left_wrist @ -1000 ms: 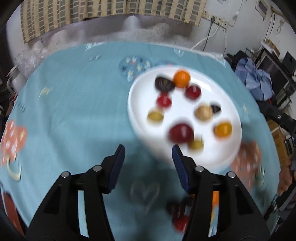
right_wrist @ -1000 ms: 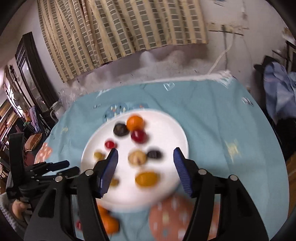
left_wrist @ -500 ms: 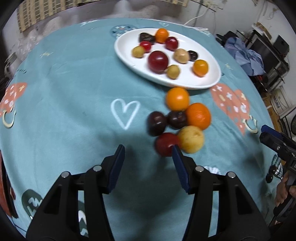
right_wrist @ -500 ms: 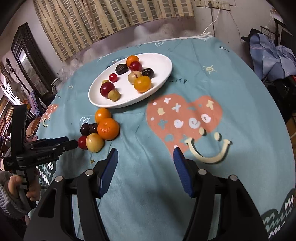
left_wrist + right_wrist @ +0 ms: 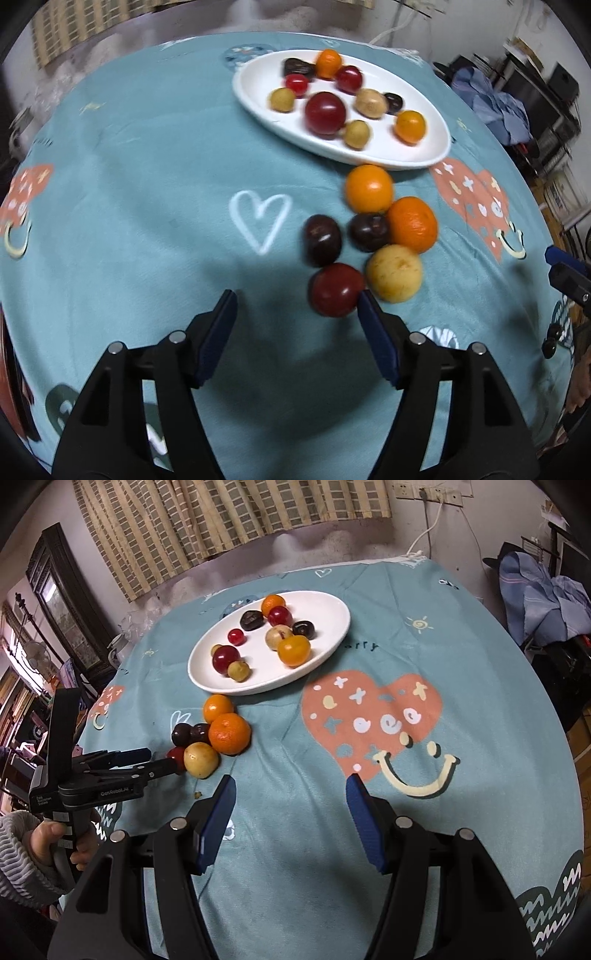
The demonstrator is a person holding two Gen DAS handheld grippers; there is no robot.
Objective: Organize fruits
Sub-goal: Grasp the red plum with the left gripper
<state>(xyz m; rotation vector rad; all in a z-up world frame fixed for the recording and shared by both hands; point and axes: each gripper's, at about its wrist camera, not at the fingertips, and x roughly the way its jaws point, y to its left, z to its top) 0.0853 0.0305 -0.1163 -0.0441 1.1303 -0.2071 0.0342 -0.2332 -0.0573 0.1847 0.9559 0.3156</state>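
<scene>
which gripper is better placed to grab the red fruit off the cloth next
Left. The left gripper is open right at the red fruit, one fingertip beside it. The right gripper is open over bare cloth, farther away.

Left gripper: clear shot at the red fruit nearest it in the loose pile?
Probably yes. The left gripper is open, and the red fruit sits just off its right finger, at the pile's near edge. The yellow fruit beside it crowds that finger, so a slight shift right is needed.
</scene>
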